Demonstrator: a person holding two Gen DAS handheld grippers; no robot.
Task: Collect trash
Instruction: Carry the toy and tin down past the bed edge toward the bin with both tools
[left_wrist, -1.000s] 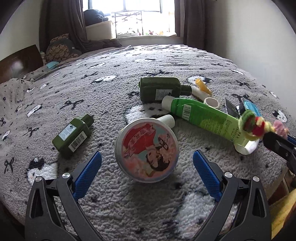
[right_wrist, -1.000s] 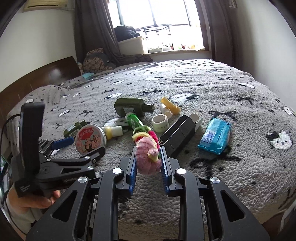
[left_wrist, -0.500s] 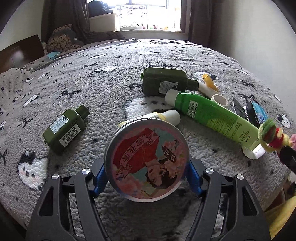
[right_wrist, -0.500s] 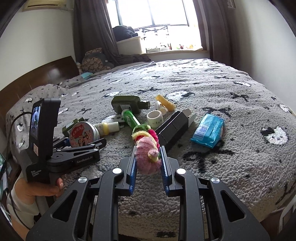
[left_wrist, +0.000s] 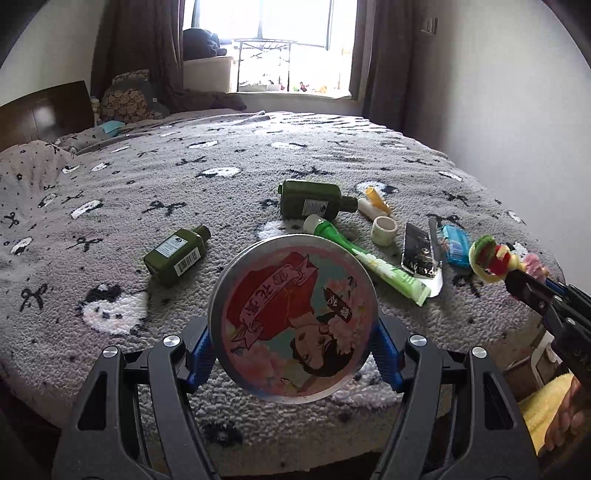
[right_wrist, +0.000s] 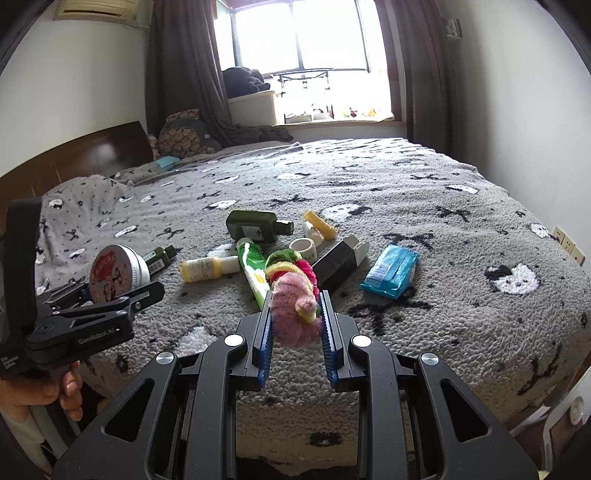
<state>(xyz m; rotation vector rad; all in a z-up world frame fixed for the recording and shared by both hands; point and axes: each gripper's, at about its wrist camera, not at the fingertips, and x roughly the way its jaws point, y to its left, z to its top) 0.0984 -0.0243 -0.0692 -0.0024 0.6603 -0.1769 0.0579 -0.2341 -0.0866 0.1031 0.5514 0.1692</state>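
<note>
Counting two green bottles (left_wrist: 175, 254) (left_wrist: 314, 202), perhaps.

The left gripper (left_wrist: 293, 354), wide open around the round tin (left_wrist: 293, 319) one second ago, now has its blue pads pressed on both sides of the tin. The tin no longer lies on the grey blanket (left_wrist: 229, 184); it is lifted above it and tilted, its picture lid facing the left wrist camera. The small yellow-and-white bottle (right_wrist: 207, 267), before partly hidden behind the tin, is now fully uncovered in the right wrist view. The right gripper (right_wrist: 297, 314), with the fluffy hair ties (right_wrist: 291, 295), is now a little higher and further back from the bed's edge.
</note>
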